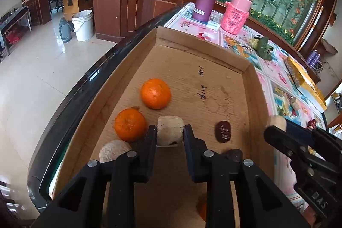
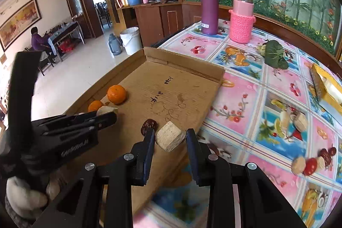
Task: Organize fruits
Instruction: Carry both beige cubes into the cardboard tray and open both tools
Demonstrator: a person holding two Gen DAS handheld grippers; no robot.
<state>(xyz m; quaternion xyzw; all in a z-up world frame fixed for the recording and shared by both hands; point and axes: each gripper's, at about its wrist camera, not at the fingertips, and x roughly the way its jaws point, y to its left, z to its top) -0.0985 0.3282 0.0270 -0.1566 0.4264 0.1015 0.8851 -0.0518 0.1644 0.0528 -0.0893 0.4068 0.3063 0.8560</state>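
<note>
A shallow cardboard tray (image 1: 213, 82) lies on the table. In it are two oranges (image 1: 155, 93) (image 1: 130, 125), a dark red date (image 1: 223, 131) and a pale round piece (image 1: 114, 151). My left gripper (image 1: 170, 134) is shut on a pale cut chunk (image 1: 170, 130) low over the tray floor. My right gripper (image 2: 170, 138) holds another pale chunk (image 2: 170, 138) above the tray's right edge; it shows in the left wrist view (image 1: 275, 123) too. More fruit pieces (image 2: 312, 160) lie on the tablecloth at right.
A purple flask (image 2: 209, 5) and a pink knit-covered bottle (image 2: 242, 18) stand at the table's far end. A green leafy item (image 2: 274, 53) and a yellow box (image 2: 327, 84) lie to the right. The table's left edge drops to the tiled floor.
</note>
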